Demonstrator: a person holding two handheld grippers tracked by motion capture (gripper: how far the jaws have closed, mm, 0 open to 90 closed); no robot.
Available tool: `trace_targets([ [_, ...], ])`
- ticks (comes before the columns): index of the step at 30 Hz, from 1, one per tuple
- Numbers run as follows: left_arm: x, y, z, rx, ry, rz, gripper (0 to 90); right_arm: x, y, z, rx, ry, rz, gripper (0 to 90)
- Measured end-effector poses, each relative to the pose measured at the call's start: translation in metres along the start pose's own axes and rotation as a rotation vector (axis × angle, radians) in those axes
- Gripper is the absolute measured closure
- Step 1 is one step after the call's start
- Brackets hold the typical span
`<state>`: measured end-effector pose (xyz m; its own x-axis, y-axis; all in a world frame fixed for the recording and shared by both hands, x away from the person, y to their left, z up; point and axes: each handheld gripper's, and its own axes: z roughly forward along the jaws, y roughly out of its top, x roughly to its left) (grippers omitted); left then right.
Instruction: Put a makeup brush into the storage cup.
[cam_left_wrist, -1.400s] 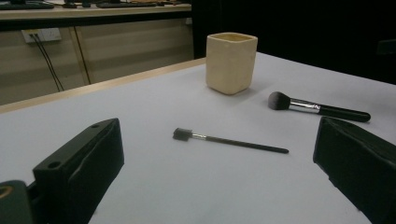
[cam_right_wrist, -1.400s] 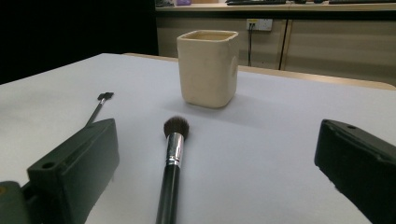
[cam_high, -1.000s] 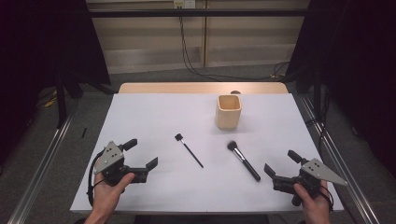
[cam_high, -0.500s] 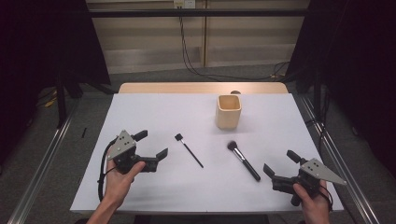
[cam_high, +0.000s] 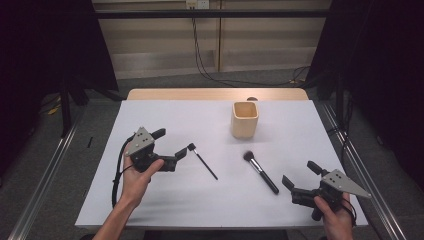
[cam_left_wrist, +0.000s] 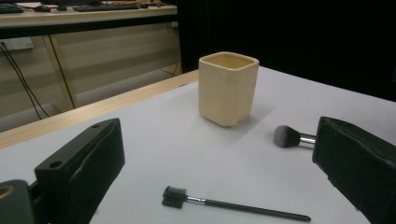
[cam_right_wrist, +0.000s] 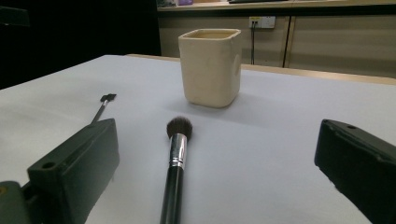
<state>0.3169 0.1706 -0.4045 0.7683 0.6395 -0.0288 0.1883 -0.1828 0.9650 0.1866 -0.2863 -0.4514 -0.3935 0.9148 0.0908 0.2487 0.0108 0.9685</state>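
Note:
A square cream cup (cam_high: 245, 120) stands upright at the table's middle back. A thin black brush with a small comb head (cam_high: 202, 160) lies left of centre. A black powder brush (cam_high: 261, 171) lies to its right. My left gripper (cam_high: 171, 142) is open, its jaws just left of the thin brush's head and not touching it. In the left gripper view the thin brush (cam_left_wrist: 233, 205) lies between the open jaws, with the cup (cam_left_wrist: 228, 88) beyond. My right gripper (cam_high: 300, 174) is open near the front right. Its own view has the powder brush (cam_right_wrist: 176, 163) between the jaws.
White sheet (cam_high: 165, 200) covers the table; a strip of bare wood (cam_high: 215, 94) shows at the far edge. Dark curtains hang at both sides, and cables run down the back wall. Metal rails (cam_high: 45, 180) flank the table.
My left gripper has moved forward and to the right, up to the thin brush's head. The right gripper and both brushes have stayed put.

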Motion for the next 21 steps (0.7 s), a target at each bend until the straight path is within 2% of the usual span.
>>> trace_targets([
  [4,0.001,0.001,0.009,0.014,-0.024,0.011,2.2,0.001,0.000,0.000,0.002,0.001,0.001,0.0],
  [9,0.007,0.000,0.019,0.016,-0.023,-0.008,2.3,0.001,0.000,0.000,0.004,0.004,-0.002,0.0],
  [14,0.009,0.005,0.029,0.030,-0.024,0.013,2.3,0.000,0.000,0.001,0.009,0.003,-0.001,0.0],
  [15,0.010,0.007,0.034,0.032,-0.039,0.016,2.3,0.000,0.000,0.000,0.008,0.005,-0.003,0.0],
  [21,0.012,0.007,0.045,0.055,-0.049,0.008,2.3,0.000,-0.001,0.001,0.012,0.007,-0.001,0.0],
])
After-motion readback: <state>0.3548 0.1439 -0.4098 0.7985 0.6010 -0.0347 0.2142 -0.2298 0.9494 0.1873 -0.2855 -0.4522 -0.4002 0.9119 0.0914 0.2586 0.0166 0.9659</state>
